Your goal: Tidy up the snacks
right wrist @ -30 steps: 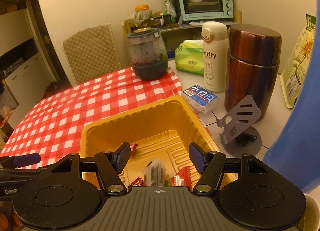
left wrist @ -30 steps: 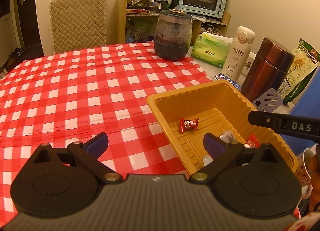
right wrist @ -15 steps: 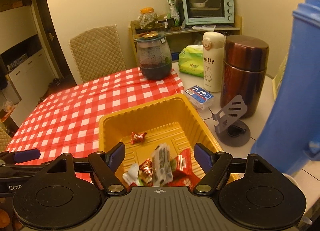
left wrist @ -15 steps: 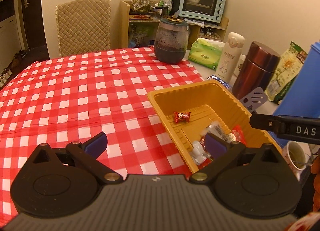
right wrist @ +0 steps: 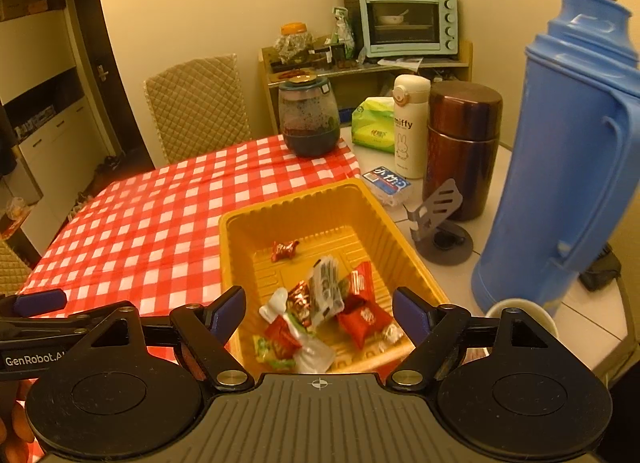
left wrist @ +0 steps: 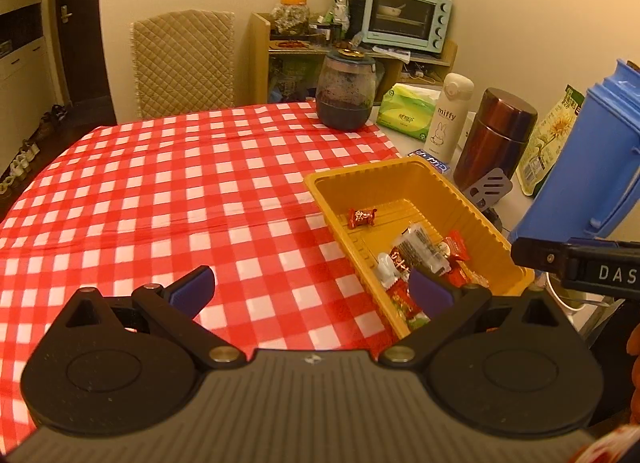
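Your counter carries a red checked cloth, bare across its whole left side; that is your open room. Along the right edge stand a blue thermos, a brown flask and a grey stand, close beside the yellow tray. The snacks lie inside the tray, most piled at its near end, one red candy apart.

Left gripper: fingers apart, nothing between. Right gripper: fingers apart, having just been opening, nothing pressed between them.

Compared with a second ago, both views sit farther back, exposing the whole tray.
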